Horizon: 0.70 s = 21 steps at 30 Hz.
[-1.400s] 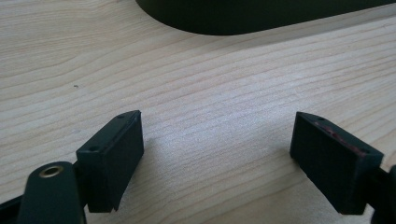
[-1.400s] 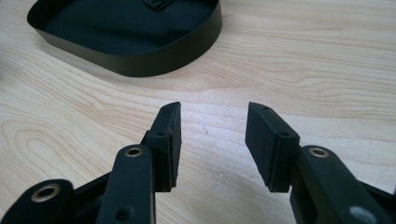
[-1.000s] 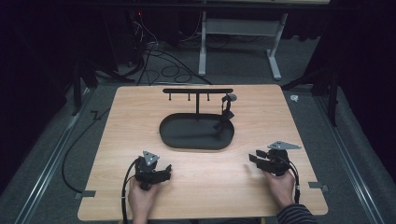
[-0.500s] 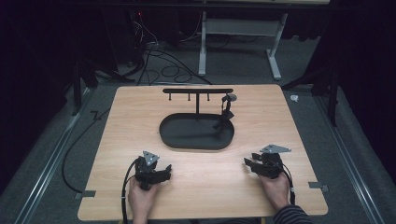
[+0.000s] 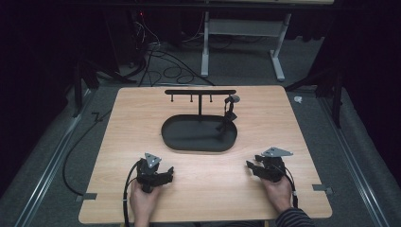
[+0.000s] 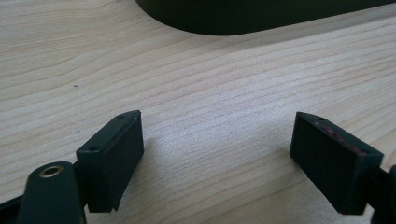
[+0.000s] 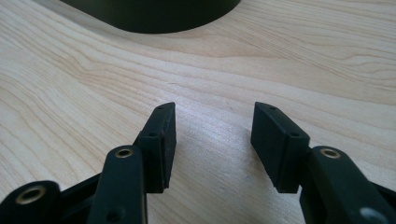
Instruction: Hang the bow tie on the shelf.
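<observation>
Both grippers rest near the black oval tray (image 5: 198, 135) — neither touching it. Left gripper (image 5: 166, 173) gapes wide, empty; right gripper (image 5: 250, 166), jaws just opening, holds nothing.

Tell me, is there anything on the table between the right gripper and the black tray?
No. In the right gripper view, bare wood runs from the open right gripper to the black tray. The high view shows the same bare stretch of table.

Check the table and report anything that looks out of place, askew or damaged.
Nothing stands out. The black oval tray lies flat mid-table, its T-shaped stand is upright, and a small dark thing hangs from the bar's right end. Both tools, left and right, rest open on bare wood. No spills.
</observation>
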Each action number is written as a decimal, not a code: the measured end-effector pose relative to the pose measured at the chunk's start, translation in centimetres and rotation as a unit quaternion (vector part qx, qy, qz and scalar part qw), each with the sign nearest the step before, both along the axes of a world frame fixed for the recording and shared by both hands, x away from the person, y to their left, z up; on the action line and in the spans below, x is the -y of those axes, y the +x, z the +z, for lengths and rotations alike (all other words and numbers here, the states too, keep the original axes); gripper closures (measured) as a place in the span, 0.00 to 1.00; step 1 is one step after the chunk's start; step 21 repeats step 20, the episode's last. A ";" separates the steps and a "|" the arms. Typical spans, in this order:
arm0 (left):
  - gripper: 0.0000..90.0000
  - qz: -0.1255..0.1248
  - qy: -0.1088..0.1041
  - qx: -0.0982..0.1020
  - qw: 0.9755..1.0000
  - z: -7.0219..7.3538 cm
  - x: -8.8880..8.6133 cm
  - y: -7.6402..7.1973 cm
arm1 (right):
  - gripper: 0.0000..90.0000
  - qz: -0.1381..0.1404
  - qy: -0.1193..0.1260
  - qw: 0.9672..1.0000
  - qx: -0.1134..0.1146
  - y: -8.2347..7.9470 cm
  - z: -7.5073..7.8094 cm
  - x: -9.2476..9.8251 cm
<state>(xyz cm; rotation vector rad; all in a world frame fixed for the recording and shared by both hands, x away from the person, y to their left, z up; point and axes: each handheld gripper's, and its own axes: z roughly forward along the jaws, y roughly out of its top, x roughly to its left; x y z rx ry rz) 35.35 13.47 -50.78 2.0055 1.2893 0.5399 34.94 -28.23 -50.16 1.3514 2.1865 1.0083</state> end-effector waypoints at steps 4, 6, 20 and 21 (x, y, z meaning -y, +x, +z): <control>0.20 -0.001 0.000 0.000 1.000 0.0 0.0 0.0 | 0.54 0.006 -0.027 1.000 0.009 -0.2 0.0 -0.6; 0.20 -0.001 0.000 0.000 1.000 0.0 0.0 0.0 | 0.53 0.009 -0.030 0.999 0.010 -0.2 0.0 -0.7; 0.20 -0.002 0.000 0.000 1.000 0.0 0.0 0.0 | 0.51 0.008 -0.030 0.999 0.009 -0.1 -0.1 -0.8; 0.20 -0.002 0.000 0.000 1.000 0.0 0.0 0.0 | 0.51 0.008 -0.030 0.999 0.009 -0.1 -0.1 -0.8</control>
